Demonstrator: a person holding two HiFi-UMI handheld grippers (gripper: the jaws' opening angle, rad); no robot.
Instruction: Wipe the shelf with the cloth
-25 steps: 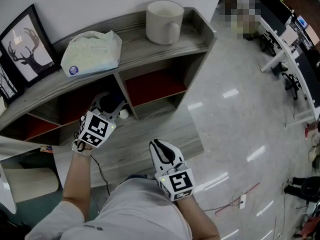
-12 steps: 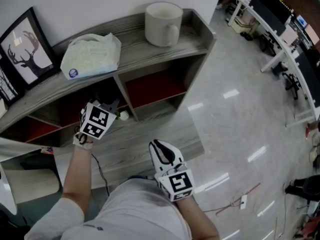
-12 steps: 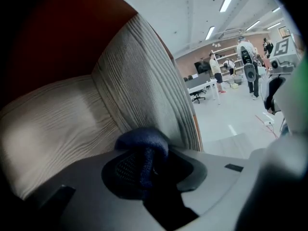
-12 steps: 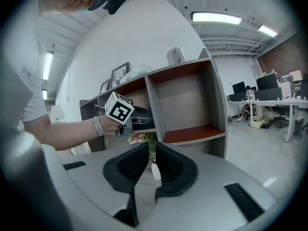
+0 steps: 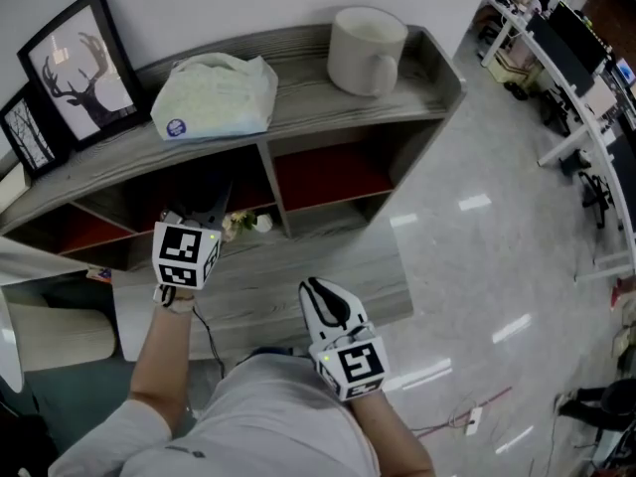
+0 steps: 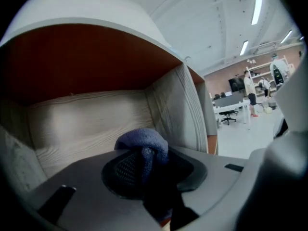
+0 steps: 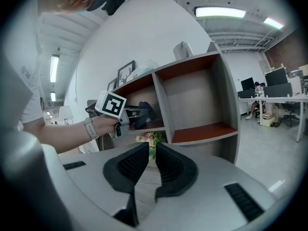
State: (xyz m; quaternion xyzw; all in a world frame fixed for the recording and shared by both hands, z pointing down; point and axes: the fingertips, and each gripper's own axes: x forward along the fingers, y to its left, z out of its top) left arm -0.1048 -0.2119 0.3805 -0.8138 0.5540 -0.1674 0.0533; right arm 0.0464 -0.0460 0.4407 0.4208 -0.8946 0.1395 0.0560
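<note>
Head view is showing a grey wood-grain shelf (image 5: 298, 87) running left to right along the wall, with two red-floored compartments under its top board. The right compartment (image 5: 333, 172) is showing nothing inside. The left compartment (image 6: 86, 124) is taking in the left gripper (image 5: 204, 217), which is reaching into its mouth.

On the top board, a framed deer picture (image 5: 84, 63) is leaning against the wall, a soft tissue pack (image 5: 214, 95) is lying beside it, and a white mug (image 5: 368, 38) is standing near the right end, seemingly with nothing in it.

The left gripper's jaws are clamping a bunched blue cloth (image 6: 142, 146), its wad bulging out past the tips. That compartment's back wall is lying straight ahead of the cloth and the divider just to its right, so the wipe looks ready to begin here. The right gripper (image 5: 323, 301) is hanging well apart by the person's waist, jaws nearly together on nothing.

Small artificial flowers (image 5: 243, 224) are sitting on the lower ledge by the divider.
</note>
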